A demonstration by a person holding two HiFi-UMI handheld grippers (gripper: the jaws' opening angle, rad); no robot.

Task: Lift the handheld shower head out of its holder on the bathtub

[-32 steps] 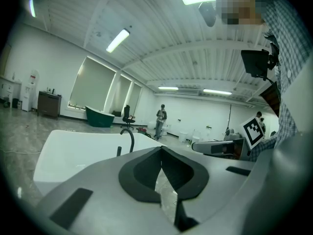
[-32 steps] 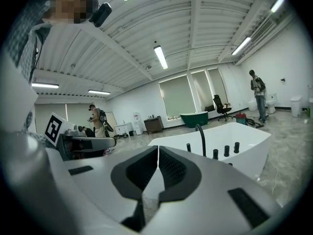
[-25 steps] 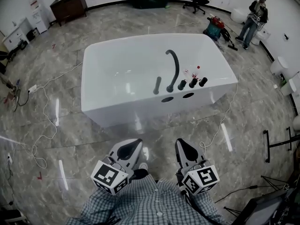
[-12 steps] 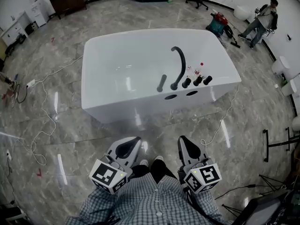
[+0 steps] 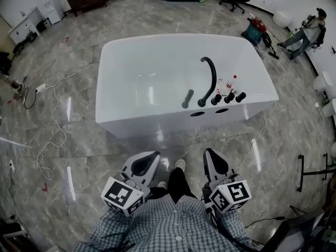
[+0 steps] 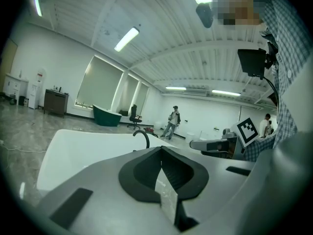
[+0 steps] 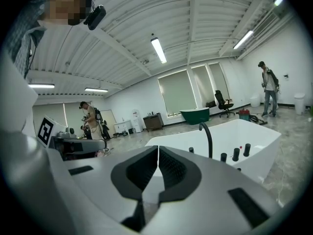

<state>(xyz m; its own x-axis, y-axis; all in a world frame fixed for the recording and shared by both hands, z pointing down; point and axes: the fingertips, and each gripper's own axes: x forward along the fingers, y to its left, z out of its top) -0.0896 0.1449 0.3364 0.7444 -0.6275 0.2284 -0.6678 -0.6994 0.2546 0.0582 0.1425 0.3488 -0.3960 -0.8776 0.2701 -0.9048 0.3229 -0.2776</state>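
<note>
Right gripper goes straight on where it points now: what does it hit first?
Probably the bathtub, at its near wall just left of the curved spout. Only bare floor shows between it and the right gripper, which is shut and empty. Depth is unclear; it could meet floor first.

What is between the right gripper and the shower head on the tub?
Head view: between right gripper and shower head, only floor and the tub wall.

Beyond the matt grey plastic left gripper (image 5: 152,156), the glossy white bathtub (image 5: 157,122) is gleaming — the polished, marble-look floor (image 5: 79,151) is shining too.
</note>
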